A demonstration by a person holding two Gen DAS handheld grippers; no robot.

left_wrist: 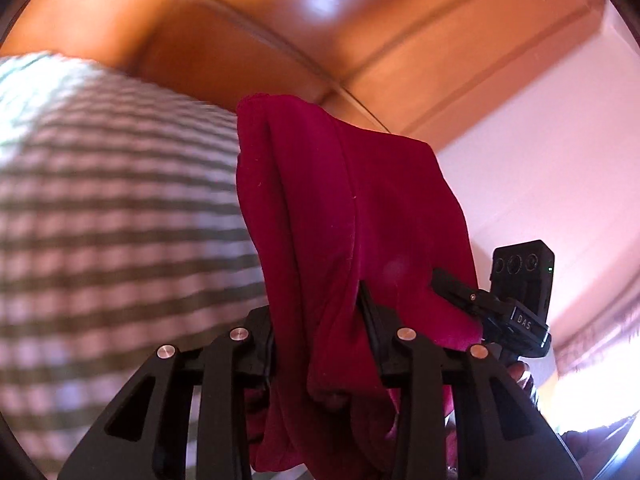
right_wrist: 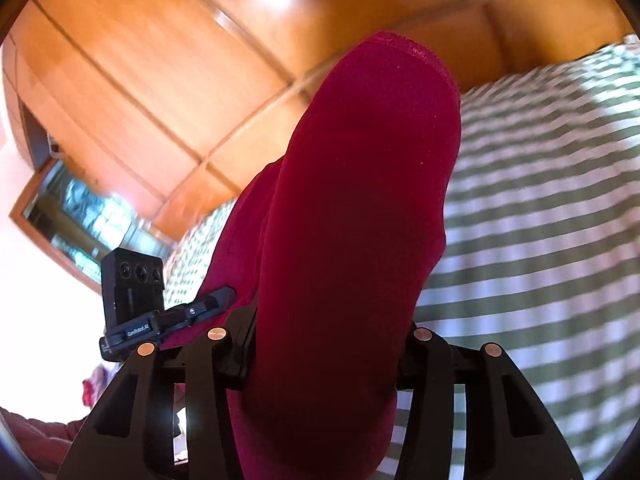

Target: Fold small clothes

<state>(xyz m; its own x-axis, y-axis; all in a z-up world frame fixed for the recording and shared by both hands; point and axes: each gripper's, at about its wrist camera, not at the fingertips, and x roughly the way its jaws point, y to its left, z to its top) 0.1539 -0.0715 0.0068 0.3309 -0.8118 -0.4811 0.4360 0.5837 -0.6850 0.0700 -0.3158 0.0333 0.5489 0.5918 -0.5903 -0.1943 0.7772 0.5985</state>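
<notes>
Right, left tool (left_wrist: 320, 344): jaws clamped on a bunched fold of the dark red garment (left_wrist: 340, 208). Cloth fills the gap between the pads and hangs below them, and a thick fold of it stands up in front of the camera.

Right tool (right_wrist: 324, 356): same garment (right_wrist: 360, 200) pinched between its jaws, a wide rounded fold filling most of its view, hemmed edge at the top of the picture. Both tools grip the one piece, which looks held above the bed.

Each wrist camera sees the other tool. From the left view the right one sits just beside the cloth on the right side, fingers reaching into the fabric. From the right view the left one sits low on the left, touching the cloth edge.

Under and behind the garment: bed (right_wrist: 540, 220) with green-and-white striped cover, blurred. Behind that, orange wooden panels (left_wrist: 260, 32), glossy. Pale wall (left_wrist: 540, 152) to one side. A wood-framed window (right_wrist: 60, 216) shows at the left of the right view.
</notes>
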